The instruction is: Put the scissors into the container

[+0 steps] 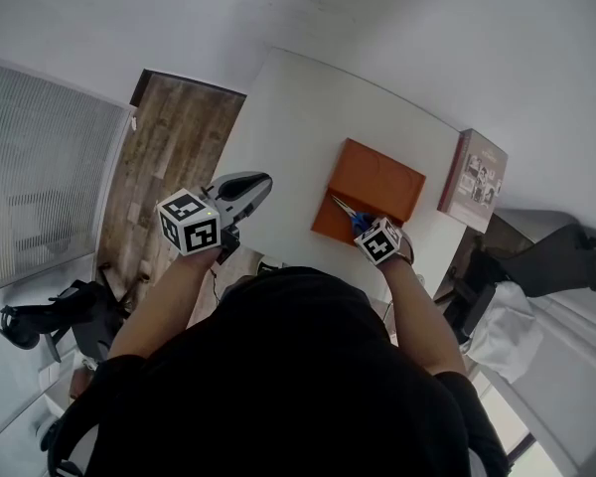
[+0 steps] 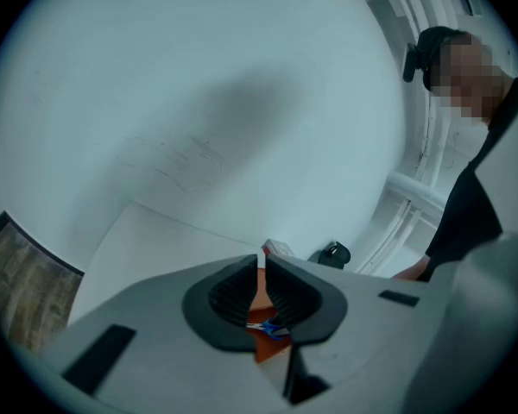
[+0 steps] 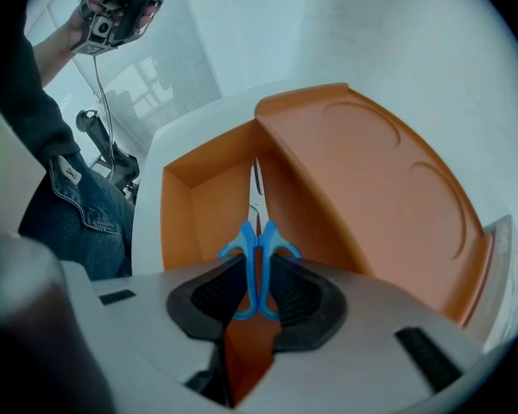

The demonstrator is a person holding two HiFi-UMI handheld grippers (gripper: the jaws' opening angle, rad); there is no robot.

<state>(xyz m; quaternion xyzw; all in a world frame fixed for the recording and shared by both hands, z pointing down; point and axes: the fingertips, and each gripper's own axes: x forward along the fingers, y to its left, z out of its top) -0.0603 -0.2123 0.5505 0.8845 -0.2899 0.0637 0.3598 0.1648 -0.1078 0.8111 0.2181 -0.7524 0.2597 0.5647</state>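
Blue-handled scissors (image 3: 258, 250) are clamped by the handles in my right gripper (image 3: 257, 296), which is shut on them. Their metal blades point forward into the open compartment of the orange container (image 3: 203, 210); its lid (image 3: 371, 188) lies open to the right. In the head view the scissors (image 1: 346, 210) hang over the container's (image 1: 377, 182) near edge, with the right gripper (image 1: 365, 226) just behind them. My left gripper (image 1: 256, 183) is raised over the table's left side, away from the container, jaws shut on nothing. Through its narrow slit I glimpse the scissors (image 2: 266, 327).
The white table (image 1: 288, 137) carries a printed box (image 1: 474, 172) near its right edge. Wooden floor (image 1: 169, 157) lies to the left, and a black chair (image 1: 561, 256) stands at the right. The person's jeans (image 3: 73, 205) are close to the container's left side.
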